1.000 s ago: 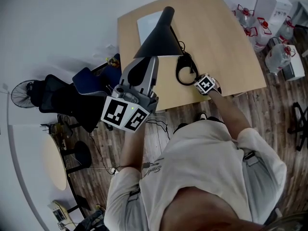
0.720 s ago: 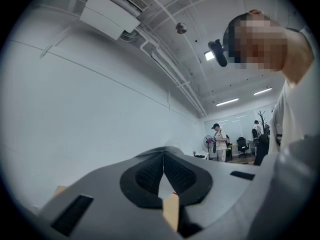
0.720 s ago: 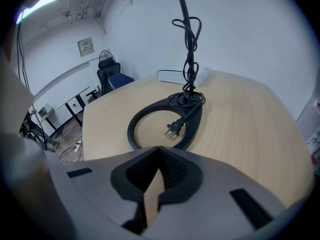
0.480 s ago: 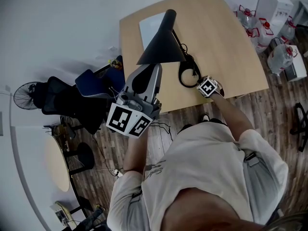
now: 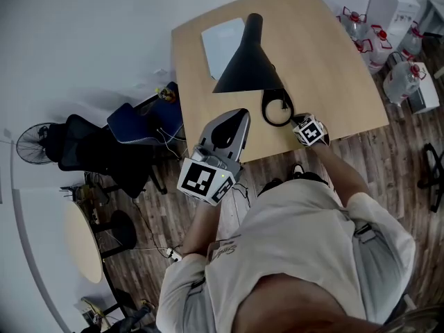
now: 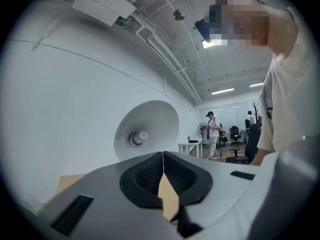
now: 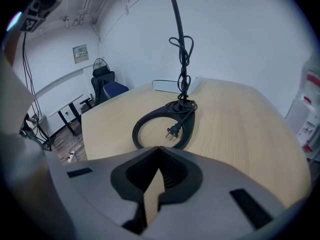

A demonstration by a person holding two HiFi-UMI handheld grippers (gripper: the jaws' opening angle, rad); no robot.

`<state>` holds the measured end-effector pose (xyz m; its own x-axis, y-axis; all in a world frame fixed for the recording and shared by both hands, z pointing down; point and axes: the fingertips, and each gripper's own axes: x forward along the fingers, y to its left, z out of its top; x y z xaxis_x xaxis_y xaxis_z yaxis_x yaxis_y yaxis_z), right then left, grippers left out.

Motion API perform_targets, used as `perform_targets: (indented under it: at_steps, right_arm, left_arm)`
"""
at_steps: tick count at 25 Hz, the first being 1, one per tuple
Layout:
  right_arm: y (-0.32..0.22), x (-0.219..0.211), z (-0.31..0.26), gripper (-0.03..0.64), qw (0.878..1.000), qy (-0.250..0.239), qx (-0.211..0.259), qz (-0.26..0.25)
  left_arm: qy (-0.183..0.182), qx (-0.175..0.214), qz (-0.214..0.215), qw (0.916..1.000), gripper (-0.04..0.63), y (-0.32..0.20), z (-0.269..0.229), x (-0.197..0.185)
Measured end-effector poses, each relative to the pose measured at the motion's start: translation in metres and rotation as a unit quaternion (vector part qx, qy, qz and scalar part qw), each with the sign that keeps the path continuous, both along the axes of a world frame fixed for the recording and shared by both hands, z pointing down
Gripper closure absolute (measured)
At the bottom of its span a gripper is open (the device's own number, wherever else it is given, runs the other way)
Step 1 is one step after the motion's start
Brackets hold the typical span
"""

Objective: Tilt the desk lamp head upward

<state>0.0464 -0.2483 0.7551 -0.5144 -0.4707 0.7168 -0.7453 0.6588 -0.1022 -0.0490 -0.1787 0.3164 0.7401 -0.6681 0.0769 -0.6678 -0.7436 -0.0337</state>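
The desk lamp stands on the wooden table (image 5: 333, 54). Its black cone shade (image 5: 246, 61) rises over the ring-shaped base (image 5: 277, 108). My left gripper (image 5: 238, 115) is shut and empty, just short of the shade's rim and pointing up into it. In the left gripper view the shade's white inside with the bulb (image 6: 145, 134) fills the middle, beyond the shut left gripper (image 6: 163, 156). My right gripper (image 5: 297, 121) sits at the table's near edge beside the base, shut on nothing. From the right gripper (image 7: 159, 151) I see the ring base (image 7: 162, 126), the loose plug (image 7: 173, 130) and the cord-wrapped stem (image 7: 180, 44).
A white sheet (image 5: 222, 37) lies on the table behind the lamp. A dark office chair (image 5: 132, 127) and a floor fan (image 5: 31, 137) stand to the left. Water bottles (image 5: 402, 82) crowd the floor to the right. People stand far off in the room (image 6: 214, 134).
My left gripper has drawn back and down from under the shade's rim, toward the table's near edge. The right gripper has stayed by the base.
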Motion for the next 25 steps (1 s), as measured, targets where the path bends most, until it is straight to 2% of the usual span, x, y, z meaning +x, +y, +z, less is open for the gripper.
perform_targets:
  at_steps: [4,11,18,21,23,25]
  right_arm:
    - [0.016,-0.001,-0.041,0.621,0.999,-0.020,0.030,0.019]
    - [0.055,-0.007,-0.115,0.621,0.995,-0.047,0.080,0.032]
    - [0.086,-0.017,-0.186,0.621,0.988,-0.059,0.140,0.041]
    - [0.094,-0.025,-0.224,0.621,0.980,-0.072,0.179,0.045]
    - [0.099,-0.028,-0.250,0.621,0.974,-0.080,0.204,0.048]
    - [0.103,-0.028,-0.273,0.621,0.969,-0.096,0.222,0.052]
  left_arm:
    - [-0.022,-0.037,-0.003,0.9991,0.578,0.001,0.038,-0.018]
    - [-0.009,-0.102,0.006,0.9948,0.578,0.012,0.092,-0.035]
    - [0.007,-0.131,0.017,0.9912,0.578,0.022,0.121,-0.043]
    - [0.005,-0.127,0.023,0.9916,0.578,0.024,0.121,-0.046]
    - [0.017,-0.131,0.031,0.9907,0.578,0.025,0.117,-0.044]
    - [0.056,-0.151,0.042,0.9860,0.578,0.026,0.111,-0.039]
